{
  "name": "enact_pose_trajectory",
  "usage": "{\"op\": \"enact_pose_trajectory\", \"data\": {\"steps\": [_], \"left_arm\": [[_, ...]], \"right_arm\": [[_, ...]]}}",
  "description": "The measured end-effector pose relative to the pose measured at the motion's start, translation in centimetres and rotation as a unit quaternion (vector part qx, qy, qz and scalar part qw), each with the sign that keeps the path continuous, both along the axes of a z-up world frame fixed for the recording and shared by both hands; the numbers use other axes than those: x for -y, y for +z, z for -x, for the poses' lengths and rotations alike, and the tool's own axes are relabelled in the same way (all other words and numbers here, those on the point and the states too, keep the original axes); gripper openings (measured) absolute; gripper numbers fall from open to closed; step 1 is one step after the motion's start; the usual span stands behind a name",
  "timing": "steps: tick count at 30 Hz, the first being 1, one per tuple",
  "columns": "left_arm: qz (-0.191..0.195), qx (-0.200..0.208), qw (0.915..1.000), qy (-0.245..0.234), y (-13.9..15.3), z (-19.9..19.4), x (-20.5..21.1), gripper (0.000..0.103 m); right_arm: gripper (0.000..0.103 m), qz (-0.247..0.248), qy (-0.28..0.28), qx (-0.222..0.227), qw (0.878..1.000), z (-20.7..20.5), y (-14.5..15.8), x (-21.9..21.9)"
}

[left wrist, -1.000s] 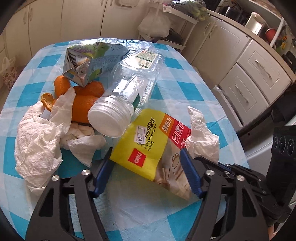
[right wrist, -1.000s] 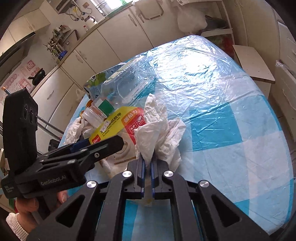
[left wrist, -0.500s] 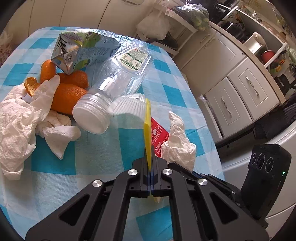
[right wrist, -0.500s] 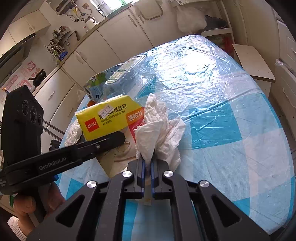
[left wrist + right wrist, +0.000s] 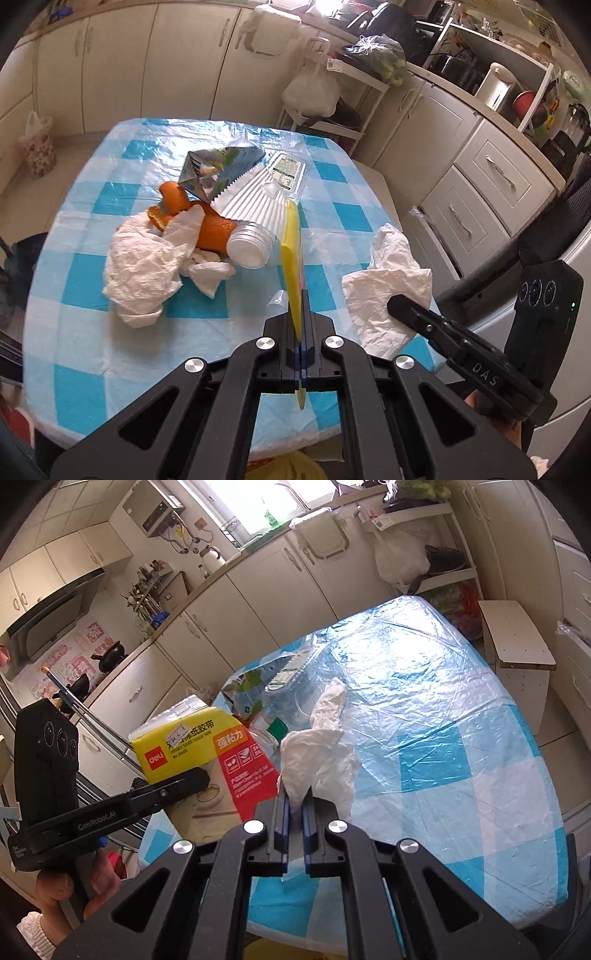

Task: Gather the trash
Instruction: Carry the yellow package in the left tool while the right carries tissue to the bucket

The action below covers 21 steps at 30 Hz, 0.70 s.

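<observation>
The left tongs (image 5: pixel 300 325) have just closed on the flat yellow and red tape package (image 5: pixel 291 254) and lifted it off the blue checked tabletop (image 5: pixel 92 362). The right tongs (image 5: pixel 294 812) are clamped on a crumpled white tissue (image 5: pixel 317 753), also raised. Two pieces are collected. The clear plastic bottle (image 5: pixel 255 236), orange peels (image 5: pixel 214 230), carton (image 5: pixel 218 168) and more white tissues (image 5: pixel 144 273) remain; nothing blocks them.

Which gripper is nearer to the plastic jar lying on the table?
Left. The left gripper, clamped on the yellow package, hangs just in front of the plastic jar; the right gripper, holding a tissue, sits farther off to the side.
</observation>
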<state>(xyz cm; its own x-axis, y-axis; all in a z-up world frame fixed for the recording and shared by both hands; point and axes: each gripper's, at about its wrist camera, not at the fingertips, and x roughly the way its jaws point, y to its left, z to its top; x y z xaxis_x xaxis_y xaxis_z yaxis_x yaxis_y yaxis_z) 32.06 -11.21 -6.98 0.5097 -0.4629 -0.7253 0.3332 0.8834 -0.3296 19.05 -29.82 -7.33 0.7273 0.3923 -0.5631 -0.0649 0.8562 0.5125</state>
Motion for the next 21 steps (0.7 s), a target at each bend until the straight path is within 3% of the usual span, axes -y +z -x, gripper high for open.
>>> {"op": "enact_pose_trajectory", "data": {"steps": [10, 21], "left_arm": [[-0.069, 0.047, 0.9964, 0.016, 3.1, 7.1, -3.1, 0.001], [-0.075, 0.051, 0.9959, 0.002, 3.2, 13.0, -4.8, 0.001]], "right_arm": [[0.007, 0.009, 0.039, 0.036, 0.999, 3.4, 1.7, -2.2], [0.007, 0.017, 0.090, 0.017, 0.996, 7.1, 1.1, -5.0]]}}
